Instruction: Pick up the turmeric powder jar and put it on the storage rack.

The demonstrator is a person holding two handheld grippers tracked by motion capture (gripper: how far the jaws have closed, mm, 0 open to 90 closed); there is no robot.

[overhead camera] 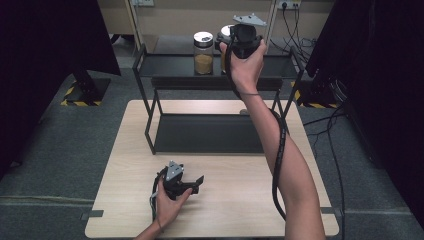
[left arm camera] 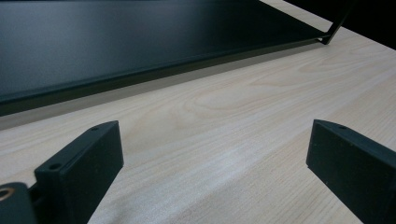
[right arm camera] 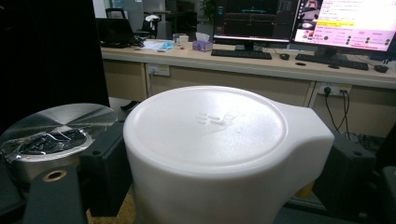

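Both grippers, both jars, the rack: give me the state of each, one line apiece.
Left gripper: open, empty, low over the wooden table.
Right gripper: jaws closed on the white-lidded container.
Silver-lidded glass jar: upright, lid on, on the black metal rack.

Two bare forearms without sleeves, thin dark band at the right wrist, left gripper black with a grey three-cornered plate and trailing black cable, right gripper black, grey plate on top, thick ribbed black cable, blocky matte jaws with small screw holes
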